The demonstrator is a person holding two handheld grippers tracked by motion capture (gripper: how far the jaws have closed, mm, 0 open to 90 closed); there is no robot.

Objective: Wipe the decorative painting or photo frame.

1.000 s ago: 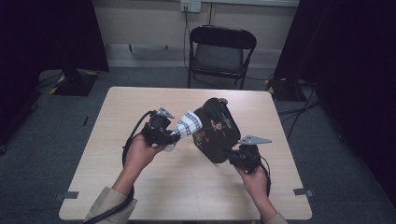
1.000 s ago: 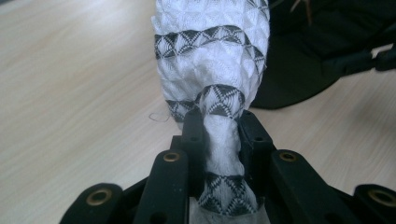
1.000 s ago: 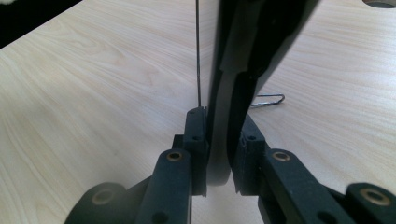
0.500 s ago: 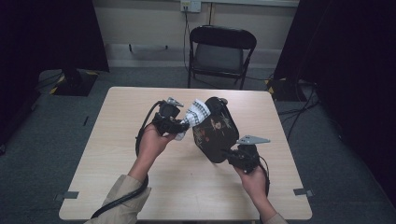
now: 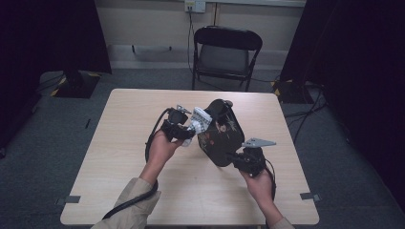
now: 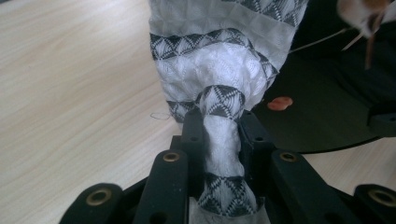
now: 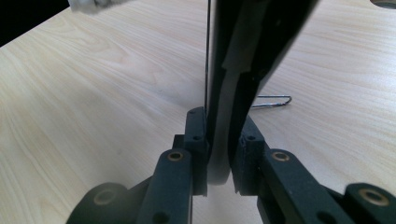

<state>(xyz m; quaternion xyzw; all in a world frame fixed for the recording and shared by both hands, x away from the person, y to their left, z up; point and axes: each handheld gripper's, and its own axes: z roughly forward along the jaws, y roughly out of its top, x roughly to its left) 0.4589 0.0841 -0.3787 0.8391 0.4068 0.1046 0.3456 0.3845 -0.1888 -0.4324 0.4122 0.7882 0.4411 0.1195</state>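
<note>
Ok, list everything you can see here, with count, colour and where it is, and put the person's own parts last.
Table: one, light wood, centre of the room.
Black bag: one, black, held up over the table's middle, its edge clamped by the right gripper.
Patterned cloth: one, white with black bands, at the bag's left side, pinched by the left gripper.
Paper clip: one, metal, on the table behind the bag.
Folding chair: one, black, behind the table.
Left gripper: black, shut on the cloth.
Right gripper: black, shut on the bag.
</note>
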